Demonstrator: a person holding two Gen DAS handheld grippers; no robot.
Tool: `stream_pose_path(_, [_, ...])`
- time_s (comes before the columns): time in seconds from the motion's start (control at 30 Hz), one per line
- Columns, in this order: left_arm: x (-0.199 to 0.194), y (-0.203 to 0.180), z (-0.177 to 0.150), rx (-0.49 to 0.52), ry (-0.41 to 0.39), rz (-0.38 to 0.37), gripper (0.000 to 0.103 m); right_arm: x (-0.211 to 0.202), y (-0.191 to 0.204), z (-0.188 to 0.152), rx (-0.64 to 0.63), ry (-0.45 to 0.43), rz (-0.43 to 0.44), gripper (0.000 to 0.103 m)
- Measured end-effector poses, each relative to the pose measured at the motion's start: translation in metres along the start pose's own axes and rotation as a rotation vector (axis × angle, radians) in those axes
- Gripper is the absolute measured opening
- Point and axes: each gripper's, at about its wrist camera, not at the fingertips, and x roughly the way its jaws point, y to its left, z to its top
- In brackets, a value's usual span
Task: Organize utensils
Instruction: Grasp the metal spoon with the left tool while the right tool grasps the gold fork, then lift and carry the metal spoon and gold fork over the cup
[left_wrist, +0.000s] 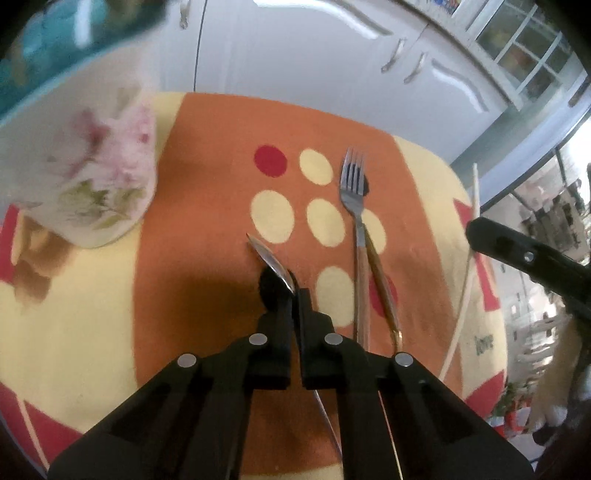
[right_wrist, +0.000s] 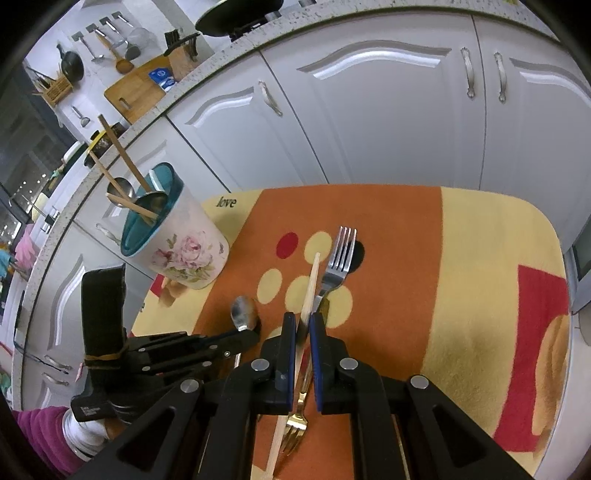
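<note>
1. Left wrist view: the left tongs (left_wrist: 295, 295) are clenched on a spoon (left_wrist: 271, 260). Its bowl sticks out past the tips toward 11 o'clock and its thin handle runs back under the tongs toward 5 o'clock. The spoon's long axis thus lies nearly along the tongs' own line. A floral holder (left_wrist: 103, 184) stands on the patterned mat (left_wrist: 207, 177) covering the desk, well apart at 10 o'clock (blurred here). A steel fork (left_wrist: 354, 184) lies just to the right, tines toward 12 o'clock, with a second slim handle (left_wrist: 380, 273) crossing beside it. A pale chopstick (left_wrist: 461, 306) slants at 3 o'clock, below the right tongs (left_wrist: 476, 230).

2. Right wrist view: the right tongs (right_wrist: 303, 321) are closed on the chopstick (right_wrist: 311, 280), which passes between the pads and points toward 12 o'clock, its tail running back toward 6 o'clock. The steel fork (right_wrist: 338, 258) lies just right of it, and a gold fork (right_wrist: 295, 424) shows beneath the tongs. The holder (right_wrist: 181, 243) stands at 10 o'clock, tilted in this lens, already carrying wooden-handled utensils (right_wrist: 122, 155). The left tongs (right_wrist: 255, 334) with the spoon (right_wrist: 243, 314) sit between it and the right tongs, so the left hand looks nearer the holder (my judgement).
</note>
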Motion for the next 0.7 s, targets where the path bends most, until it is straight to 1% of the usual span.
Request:
stream_pose_path(0.1, [-0.023,0.0,-0.002,0.001,-0.04,-0.035,0.001,-0.007,0.007,0.001,-0.022,-0.012,0.002,0.007])
stream_pose_path(0.23, [-0.055,0.001,-0.007,0.008,-0.095,-0.055,0.001,-0.019,0.018,0.003,-0.049,-0.035,0.013,0.007])
stream_pose_path(0.37, [-0.08,0.0,-0.01,0.023,-0.144,-0.055,0.001,-0.033,0.033,0.005,-0.096,-0.068,0.017,0.007])
stream_pose_path(0.43, [-0.087,-0.001,-0.01,0.025,-0.16,-0.041,0.001,-0.033,0.038,0.006,-0.115,-0.068,0.01,0.007])
stream_pose_path(0.57, [-0.093,0.003,-0.013,0.001,-0.169,-0.04,0.001,-0.016,0.034,0.008,-0.097,-0.029,-0.037,0.007])
stream_pose_path(0.63, [-0.095,0.004,-0.014,-0.001,-0.17,-0.04,0.001,0.002,0.03,0.007,-0.107,0.022,-0.087,0.01])
stream_pose_path(0.67, [-0.096,0.004,-0.015,-0.001,-0.172,-0.039,0.001,0.012,0.026,0.007,-0.106,0.045,-0.106,0.014])
stream_pose_path(0.7, [-0.096,0.005,-0.015,-0.002,-0.171,-0.039,0.001,0.021,0.023,0.006,-0.101,0.063,-0.111,0.015])
